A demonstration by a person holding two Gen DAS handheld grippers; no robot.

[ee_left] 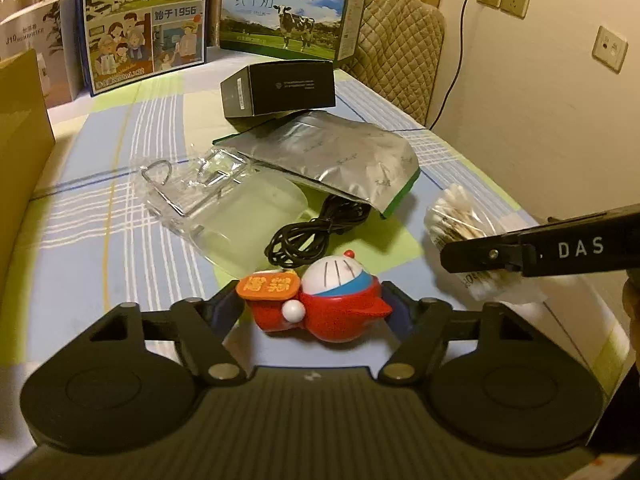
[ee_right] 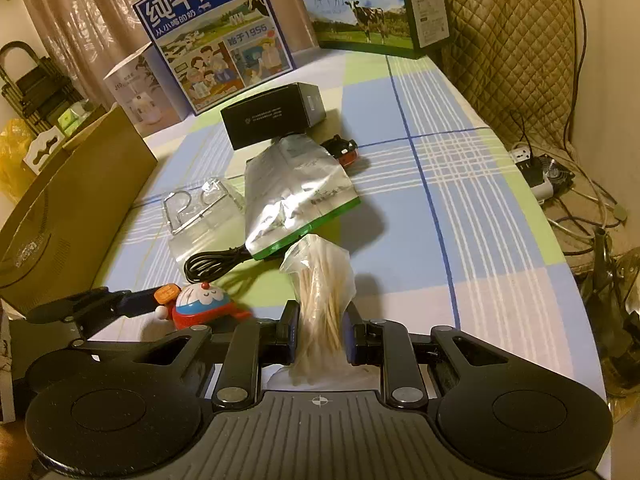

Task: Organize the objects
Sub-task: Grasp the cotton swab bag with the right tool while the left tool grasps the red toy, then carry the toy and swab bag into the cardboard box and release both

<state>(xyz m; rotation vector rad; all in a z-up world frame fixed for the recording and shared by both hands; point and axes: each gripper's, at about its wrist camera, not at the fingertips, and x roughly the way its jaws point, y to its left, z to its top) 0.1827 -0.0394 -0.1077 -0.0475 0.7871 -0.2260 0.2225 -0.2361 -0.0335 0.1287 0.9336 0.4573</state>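
A red and blue cartoon cat toy with an orange tag sits low on the checked tablecloth. My left gripper is shut on it, one finger at each side; in the right wrist view the toy shows beside that left gripper. A clear bag of cotton swabs stands upright between the blue pads of my right gripper, which is shut on it. The left wrist view shows the same bag behind my right gripper.
A coiled black cable, a silver foil pouch, a clear plastic pack and a black box lie mid-table. Milk cartons stand at the back. A brown cardboard box is at the left, a padded chair at the right.
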